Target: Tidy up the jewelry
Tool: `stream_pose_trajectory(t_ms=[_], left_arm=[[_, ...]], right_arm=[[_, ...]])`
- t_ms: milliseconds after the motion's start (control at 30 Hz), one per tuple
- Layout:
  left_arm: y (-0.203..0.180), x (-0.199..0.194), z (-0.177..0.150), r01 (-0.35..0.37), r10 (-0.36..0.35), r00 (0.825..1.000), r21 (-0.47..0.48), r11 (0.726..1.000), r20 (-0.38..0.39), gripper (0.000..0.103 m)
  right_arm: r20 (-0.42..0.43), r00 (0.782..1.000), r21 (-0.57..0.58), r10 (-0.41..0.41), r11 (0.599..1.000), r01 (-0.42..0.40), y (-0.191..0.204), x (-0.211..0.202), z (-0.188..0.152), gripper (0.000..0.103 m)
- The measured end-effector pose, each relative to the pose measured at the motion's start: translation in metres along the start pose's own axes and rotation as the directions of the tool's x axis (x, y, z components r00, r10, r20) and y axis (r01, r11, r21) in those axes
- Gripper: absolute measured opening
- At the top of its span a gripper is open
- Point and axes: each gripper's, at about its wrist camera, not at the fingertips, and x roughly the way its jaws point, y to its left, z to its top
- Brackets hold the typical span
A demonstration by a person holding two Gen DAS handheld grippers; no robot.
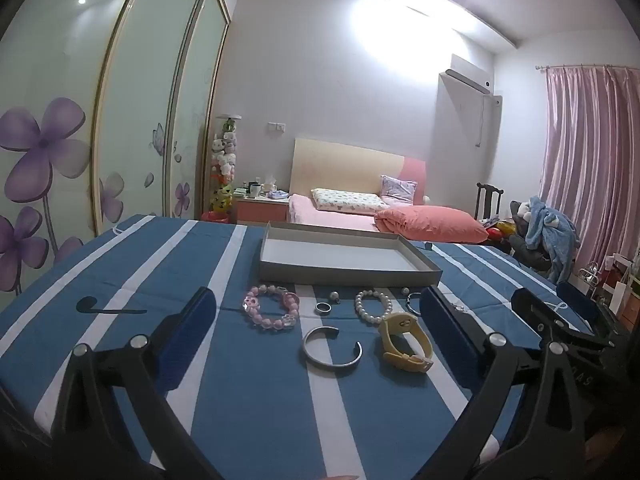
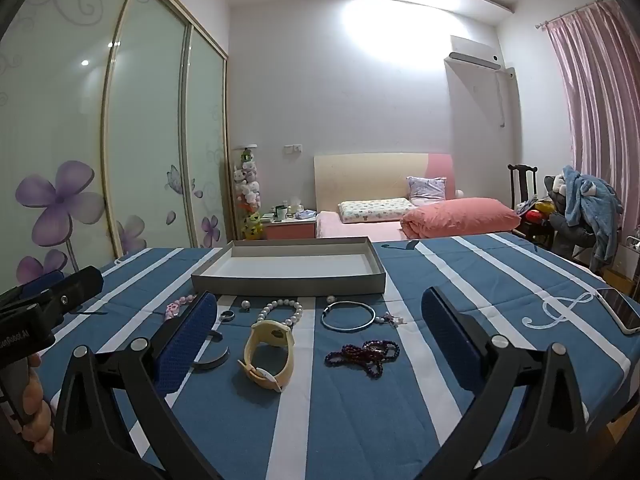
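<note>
Clearly nothing is sorted yet: the grey tray sits empty on the striped desk, and all the jewelry lies loose just in front of its near wall. Nearest that wall are the pink bead bracelet, a small ring, the pearl bracelet and a thin bangle. Further from the tray lie the open silver cuff, the yellow watch and dark purple beads. The watch rests on its side, its strap looped. The tray's long axis runs across both views. Left gripper and right gripper hover with jaws spread wide, holding nothing.
</note>
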Motion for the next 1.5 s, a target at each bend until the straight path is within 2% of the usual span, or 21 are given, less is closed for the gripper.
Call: stream_pose_trajectory(t_ms=[1500], left_arm=[[0.0031,0.0041,-0.0001,-0.007,0.007,1.0,-0.013,1.0,-0.003,0.099]], right_arm=[[-0.008,1.0,0.002,-0.001,1.0,0.001,-0.0021,0.0008,0.0001,0.101]])
